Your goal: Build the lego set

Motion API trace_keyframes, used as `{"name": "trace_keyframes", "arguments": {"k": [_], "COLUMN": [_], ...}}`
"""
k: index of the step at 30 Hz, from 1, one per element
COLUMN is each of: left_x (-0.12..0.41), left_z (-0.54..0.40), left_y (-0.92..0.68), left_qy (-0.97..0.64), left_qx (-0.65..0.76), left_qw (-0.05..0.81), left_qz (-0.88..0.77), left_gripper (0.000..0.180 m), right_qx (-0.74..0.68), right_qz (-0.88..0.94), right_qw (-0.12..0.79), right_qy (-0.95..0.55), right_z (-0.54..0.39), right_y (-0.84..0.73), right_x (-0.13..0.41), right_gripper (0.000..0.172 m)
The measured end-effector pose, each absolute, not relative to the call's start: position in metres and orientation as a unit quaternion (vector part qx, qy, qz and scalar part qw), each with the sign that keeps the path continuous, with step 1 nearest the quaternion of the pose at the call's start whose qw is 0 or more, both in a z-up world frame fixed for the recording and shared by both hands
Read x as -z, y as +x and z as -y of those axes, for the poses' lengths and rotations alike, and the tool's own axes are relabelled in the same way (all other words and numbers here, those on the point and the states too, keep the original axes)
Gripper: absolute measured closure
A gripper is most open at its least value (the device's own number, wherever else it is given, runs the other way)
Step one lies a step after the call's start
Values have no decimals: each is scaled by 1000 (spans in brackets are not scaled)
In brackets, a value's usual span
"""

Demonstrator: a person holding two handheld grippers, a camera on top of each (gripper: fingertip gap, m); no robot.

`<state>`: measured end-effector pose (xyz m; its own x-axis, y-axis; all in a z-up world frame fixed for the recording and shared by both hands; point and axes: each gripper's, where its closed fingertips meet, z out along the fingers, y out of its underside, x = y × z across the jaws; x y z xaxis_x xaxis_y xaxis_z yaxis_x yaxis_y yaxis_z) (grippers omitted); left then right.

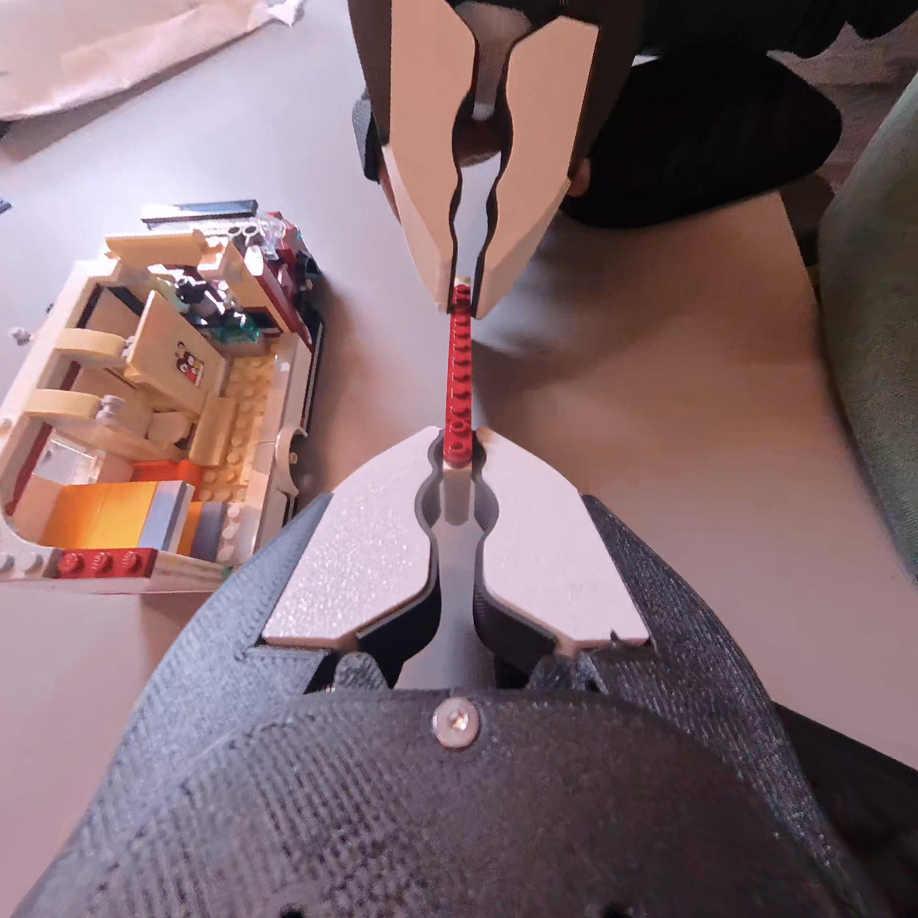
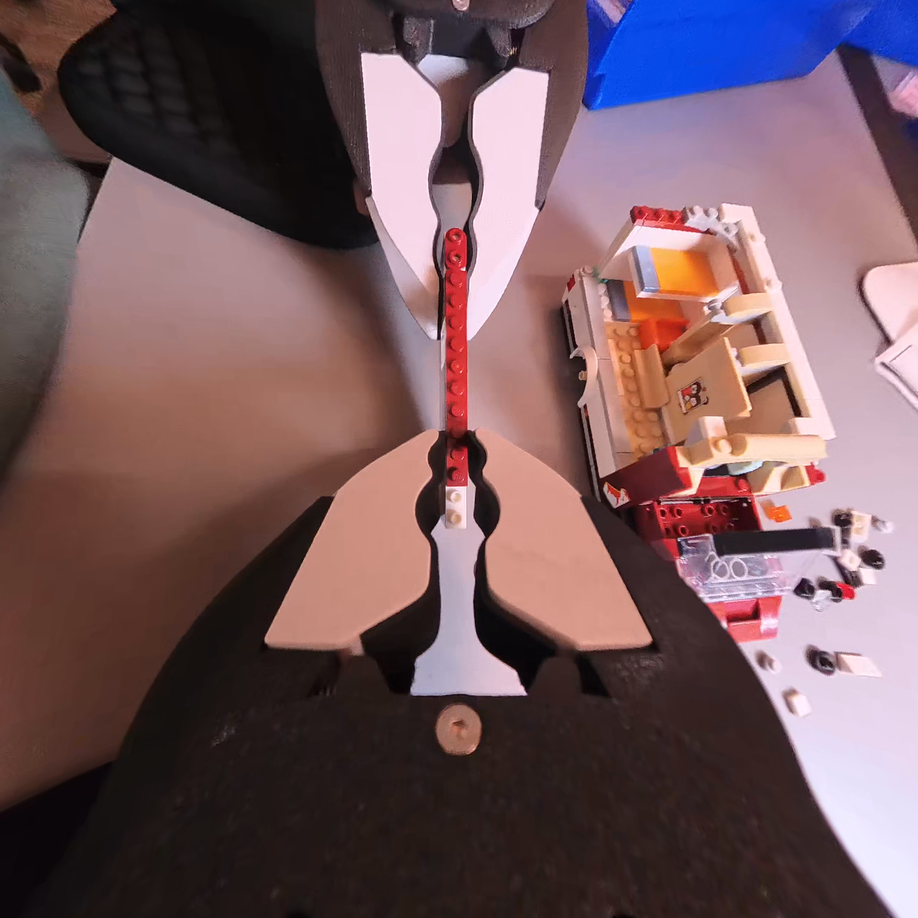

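A long thin red studded strip [image 1: 459, 377] with a white plate under it hangs above the table, held at both ends. My left gripper [image 1: 459, 439] is shut on its near end in the left wrist view, with the white end [image 1: 456, 492] lying back between the fingers. My right gripper [image 2: 457, 437] is shut on the opposite end of the same strip [image 2: 457, 377], where two white studs [image 2: 457, 506] show behind the red. Each gripper also shows in the other's view, closed on the far end: the right gripper [image 1: 459, 303] and the left gripper [image 2: 454, 318].
A half-built tan, white and dark red brick vehicle [image 1: 149, 397] lies on the table beside the strip; it also shows in the right wrist view [image 2: 695, 372]. Several loose small pieces [image 2: 844, 571] lie near it. A blue bin [image 2: 695, 49], brown paper [image 1: 99, 49] and a black chair [image 1: 695, 139] border the table. Tip to tip, the grippers are about 5 cm apart.
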<state>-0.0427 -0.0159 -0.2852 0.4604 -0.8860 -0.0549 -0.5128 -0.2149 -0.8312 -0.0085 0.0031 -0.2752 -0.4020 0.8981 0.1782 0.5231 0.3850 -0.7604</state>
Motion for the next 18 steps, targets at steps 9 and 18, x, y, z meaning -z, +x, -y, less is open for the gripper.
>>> {"name": "trace_keyframes", "arguments": {"k": [9,18], "left_x": [301,241], "left_z": [5,-1], "left_y": [-58,-107], "left_qy": [-775,-775], "left_qx": [146,115], "left_qw": [394,494], "left_qz": [-473,-377], "left_gripper": [168,155], "right_qx": [-255,-300], "right_qz": [805,772], "right_qw": [248,278], "right_qy": [-475,-487], "right_z": [-11,-16], "right_y": [-18,-22], "right_x": [284,268], "right_gripper": [164,148]}}
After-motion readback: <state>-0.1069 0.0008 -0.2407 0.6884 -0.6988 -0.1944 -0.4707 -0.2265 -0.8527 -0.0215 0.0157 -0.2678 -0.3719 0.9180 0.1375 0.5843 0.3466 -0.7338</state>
